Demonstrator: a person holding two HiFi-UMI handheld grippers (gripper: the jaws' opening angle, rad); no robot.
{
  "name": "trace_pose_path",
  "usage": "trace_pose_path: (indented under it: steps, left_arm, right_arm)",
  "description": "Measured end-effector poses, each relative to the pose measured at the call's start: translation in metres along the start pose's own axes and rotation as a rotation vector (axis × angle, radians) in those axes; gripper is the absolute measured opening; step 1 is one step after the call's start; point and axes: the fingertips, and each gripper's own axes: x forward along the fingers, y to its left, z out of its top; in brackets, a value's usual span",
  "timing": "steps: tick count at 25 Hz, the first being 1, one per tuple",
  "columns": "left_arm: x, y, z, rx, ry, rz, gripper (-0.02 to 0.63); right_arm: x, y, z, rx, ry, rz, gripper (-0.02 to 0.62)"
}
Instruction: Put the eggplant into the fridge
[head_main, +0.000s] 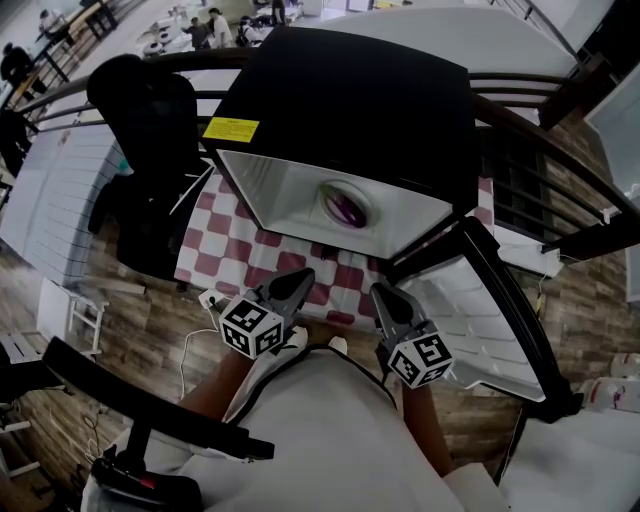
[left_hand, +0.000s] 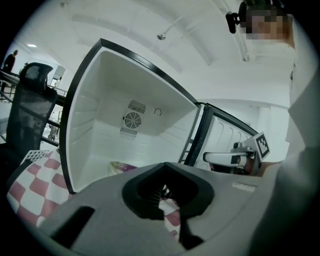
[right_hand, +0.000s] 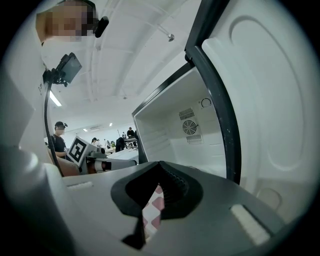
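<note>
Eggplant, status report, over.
Left gripper and right gripper shut, empty, outside the fridge. Eggplant lies inside the fridge. Door wide open; nothing blocking.

The person holds both grippers low in front of the body, side by side and near each other, each pointing forward and slightly down. The left gripper (head_main: 296, 284) has its jaws together with nothing between them; it is rolled a little, so the left cube (head_main: 250, 328) sits tilted. The right gripper (head_main: 386, 298) also has its jaws met at the tips, with nothing held; the right cube (head_main: 420, 358) sits behind the jaws. The left forearm (head_main: 216, 385) and right forearm (head_main: 428, 430) run back from the grippers to either side of the torso. Each gripper shows at the edge of the other's view, level with it.
</note>
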Motion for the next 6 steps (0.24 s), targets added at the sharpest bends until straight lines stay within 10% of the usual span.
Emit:
trace_pose_path:
  steps: [6]
  left_arm:
    - [0.003, 0.0071, 0.0023, 0.008, 0.002, -0.002, 0.006]
  right_arm:
    - [0.0026, -0.0023, -0.0039, 0.001, 0.008, -0.018, 0.006]
